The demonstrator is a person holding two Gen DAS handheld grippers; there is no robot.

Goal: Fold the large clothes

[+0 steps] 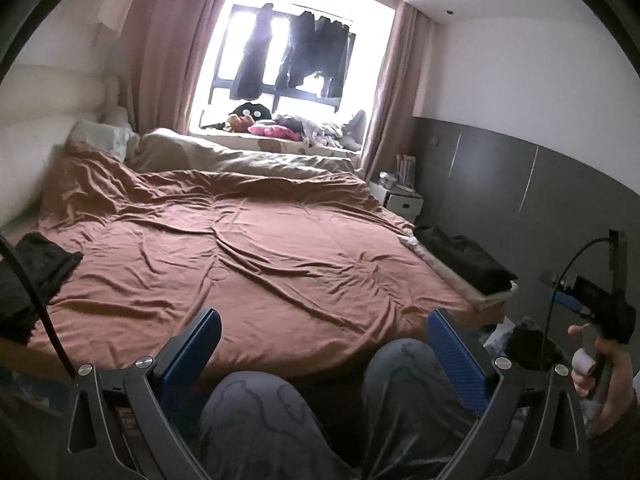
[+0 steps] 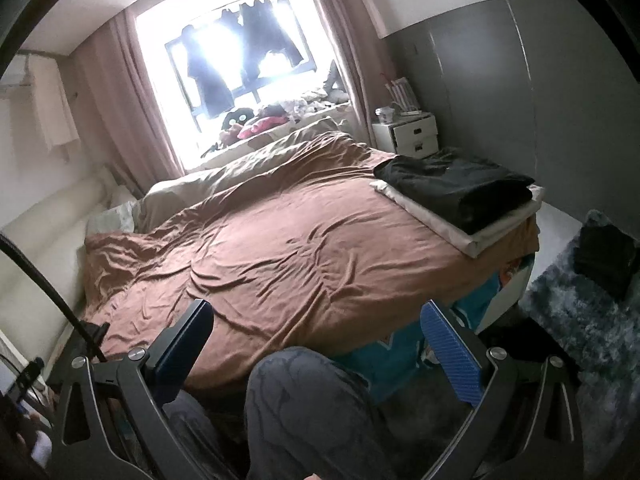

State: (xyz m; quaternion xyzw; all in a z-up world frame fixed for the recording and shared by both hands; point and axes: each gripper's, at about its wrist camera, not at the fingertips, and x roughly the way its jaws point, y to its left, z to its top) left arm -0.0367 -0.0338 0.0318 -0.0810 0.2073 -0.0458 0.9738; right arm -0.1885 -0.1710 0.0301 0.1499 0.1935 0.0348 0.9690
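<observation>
A folded black garment (image 1: 464, 264) lies on a folded white cloth (image 1: 452, 280) at the bed's right corner; both show in the right wrist view too, the garment (image 2: 456, 188) on the cloth (image 2: 472, 232). Another dark garment (image 1: 36, 272) lies at the bed's left edge. My left gripper (image 1: 324, 336) is open and empty above the person's knees at the bed's near edge. My right gripper (image 2: 320, 324) is open and empty, also held over the near edge. The right hand-held unit (image 1: 600, 316) shows at the far right of the left wrist view.
A brown duvet (image 1: 240, 240) covers the bed. A white drawer unit (image 2: 408, 132) stands by the grey wall. Dark clothes hang in the window (image 1: 296, 52) above a cluttered sill. A dark item (image 2: 604, 256) lies on a shaggy grey rug (image 2: 580, 320). A teal cloth (image 2: 384, 356) shows below the bed.
</observation>
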